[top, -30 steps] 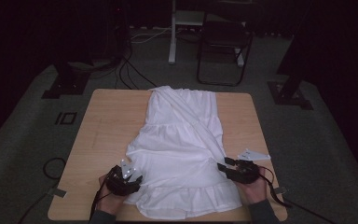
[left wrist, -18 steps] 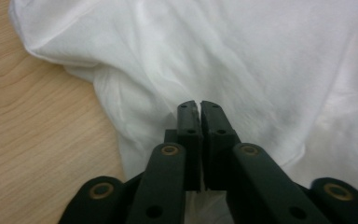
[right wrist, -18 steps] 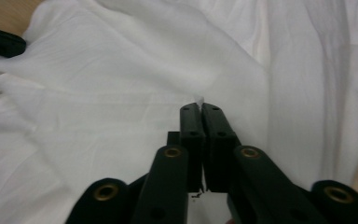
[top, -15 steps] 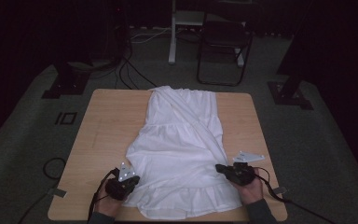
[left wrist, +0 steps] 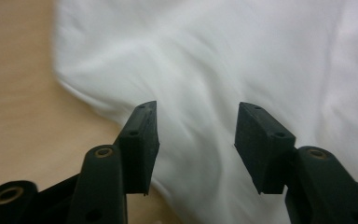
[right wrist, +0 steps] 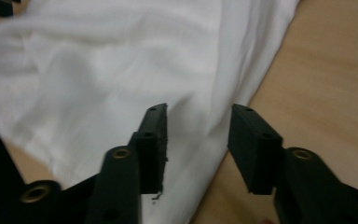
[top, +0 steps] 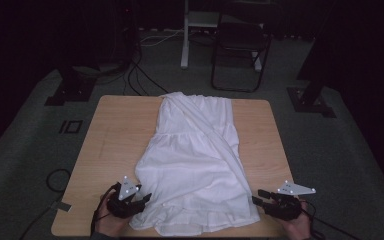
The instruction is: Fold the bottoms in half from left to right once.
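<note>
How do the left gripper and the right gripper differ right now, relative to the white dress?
The left gripper reaches over the white dress at its near left hem; the right gripper sits just off the near right edge. In its own view, the left gripper has cloth beneath its jaws; the right gripper straddles the dress edge and bare table. Both have just opened, holding nothing.

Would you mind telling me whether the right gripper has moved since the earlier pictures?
Yes. The right gripper has slid outward off the white dress toward the table's right edge; its jaws, just opening, hold nothing.
</note>
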`<state>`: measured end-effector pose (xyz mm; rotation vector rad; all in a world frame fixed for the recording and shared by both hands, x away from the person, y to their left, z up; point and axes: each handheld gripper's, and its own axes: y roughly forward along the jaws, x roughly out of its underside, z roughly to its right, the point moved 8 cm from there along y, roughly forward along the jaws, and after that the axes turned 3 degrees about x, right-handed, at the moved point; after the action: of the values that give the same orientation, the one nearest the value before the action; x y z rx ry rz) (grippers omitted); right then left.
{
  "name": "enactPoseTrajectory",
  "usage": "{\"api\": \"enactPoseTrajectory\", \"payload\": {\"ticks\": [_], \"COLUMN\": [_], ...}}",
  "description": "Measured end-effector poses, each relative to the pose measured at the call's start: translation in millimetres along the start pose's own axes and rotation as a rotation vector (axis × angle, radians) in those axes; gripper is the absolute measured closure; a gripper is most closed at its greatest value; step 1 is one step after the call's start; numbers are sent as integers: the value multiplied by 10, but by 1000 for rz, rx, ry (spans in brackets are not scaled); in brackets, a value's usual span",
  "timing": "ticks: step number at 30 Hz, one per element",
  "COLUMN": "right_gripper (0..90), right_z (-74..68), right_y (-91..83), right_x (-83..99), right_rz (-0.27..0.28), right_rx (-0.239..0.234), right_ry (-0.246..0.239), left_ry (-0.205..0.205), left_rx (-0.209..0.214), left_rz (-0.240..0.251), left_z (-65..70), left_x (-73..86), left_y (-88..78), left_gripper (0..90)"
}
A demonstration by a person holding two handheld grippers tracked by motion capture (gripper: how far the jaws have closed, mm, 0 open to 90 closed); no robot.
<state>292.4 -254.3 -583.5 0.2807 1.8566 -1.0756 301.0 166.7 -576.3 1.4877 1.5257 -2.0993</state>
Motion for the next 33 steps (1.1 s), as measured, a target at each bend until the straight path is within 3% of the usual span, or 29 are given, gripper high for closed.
{"api": "enactPoseTrajectory", "payload": {"ticks": [3,5,10,12,15,17,19,20,22,23,25,29,33], "right_gripper": [505,501,484,478,475,618,850,883,891,892,893,892,892], "right_z": [61,97,160,187,276,337,436,491,612,663,689,541,377], "right_y": [106,249,735,898,1147,1248,1264,1238,1151,1107,1046,933,807], "right_x": [-200,-347,-696,-781,-864,-879,-866,-859,-828,-794,-709,-458,-227], "right_rz": [35,45,32,15,-24,-42,-50,-41,-25,-30,-51,-109,-148], "right_rx": [34,53,100,105,141,160,216,232,265,283,277,252,221], "right_ry": [-7,-5,-42,-44,-46,-29,-4,35,102,114,126,78,74], "left_ry": [-26,-46,-107,-132,-127,-101,-89,-90,-77,-76,-72,-28,-29], "left_rx": [-89,-117,-156,-145,-130,-111,-111,-108,-107,-99,-70,-59,-46], "left_rz": [38,43,-29,-51,-100,-117,-123,-125,-129,-128,-121,-141,-152], "left_z": [-249,-405,-674,-709,-691,-644,-628,-626,-626,-620,-583,-405,-266], "left_x": [-208,-318,-429,-422,-371,-333,-295,-278,-208,-180,-106,61,209], "left_y": [24,118,506,636,788,813,793,775,710,684,604,408,244], "left_gripper": [449,425,387,389,478,706,860,873,878,879,880,880,879]}}
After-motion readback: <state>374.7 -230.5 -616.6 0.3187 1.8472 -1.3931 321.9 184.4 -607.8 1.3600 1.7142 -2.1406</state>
